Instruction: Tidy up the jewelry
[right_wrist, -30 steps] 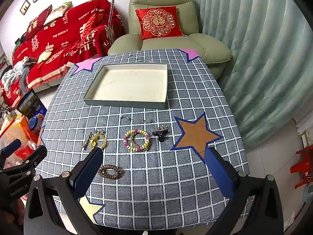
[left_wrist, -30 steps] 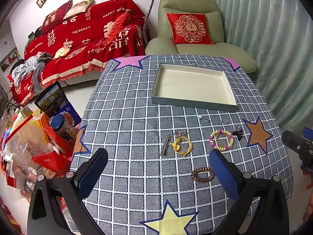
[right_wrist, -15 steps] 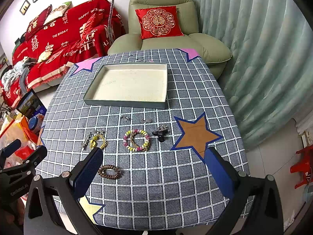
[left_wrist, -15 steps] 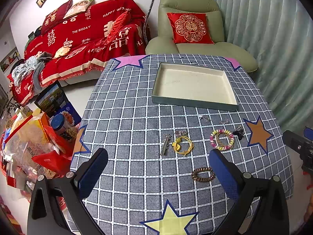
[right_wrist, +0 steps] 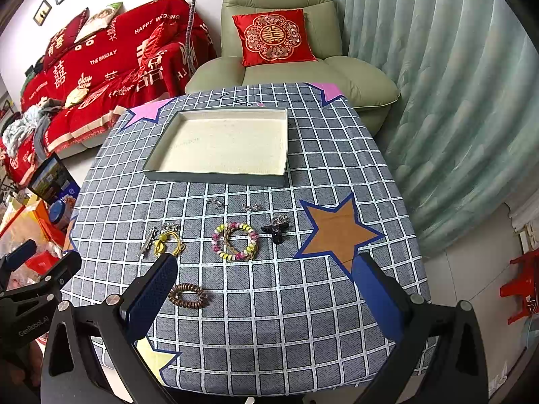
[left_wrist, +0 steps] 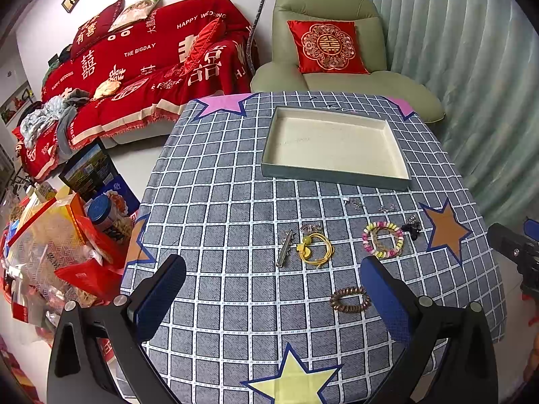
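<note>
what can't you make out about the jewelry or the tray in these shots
- Two small silver pieces near the tray: too small in both views to tell what they are.
- Brown coil band: right edge hidden by a finger in the left wrist view.
- Yellow band: lower edge meets a finger in the right wrist view.
- Faint marks on the tray floor: illegible.
</note>
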